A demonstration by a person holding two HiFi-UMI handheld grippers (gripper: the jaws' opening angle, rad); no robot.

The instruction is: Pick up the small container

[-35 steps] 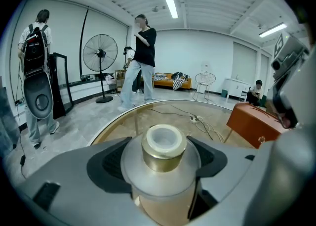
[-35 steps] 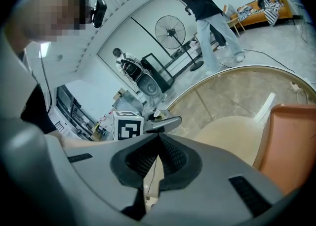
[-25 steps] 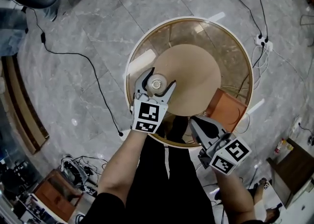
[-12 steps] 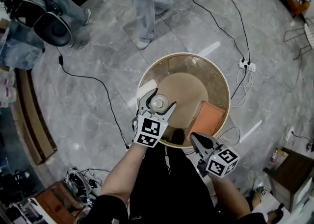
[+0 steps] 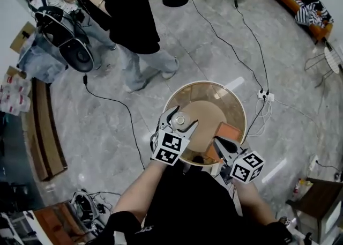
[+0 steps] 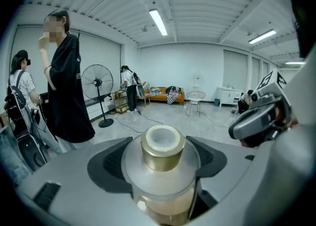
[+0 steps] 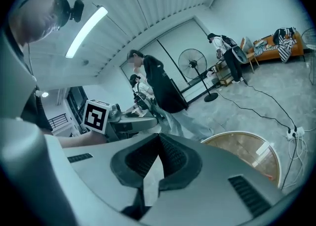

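Right gripper [image 5: 218,145]: at the near right edge of the round table [image 5: 188,95], beside the orange box [image 5: 229,131]. Its jaws are pressed together at the tips with nothing between them.

Left gripper [image 5: 181,117]: over the near left part of the table top. Its jaws are clamped on the small container [image 5: 180,120], one pad on each side of the clear body. The container stands upright with its long axis vertical. Its gold cap [image 6: 163,147] with the white top points straight up and rises above the jaws. No view shows whether its base touches the table.

Edges: the container sits inside the rim, near the table's left edge. The orange box lies apart from it to the right. The far half of the table top is bare.

Floor: grey stone on all sides of the table. Cables [image 5: 252,40] run across it beyond and to the right. A power strip [image 5: 266,96] lies just off the right rim. A person in black [image 5: 126,8] stands beyond the table at far left.
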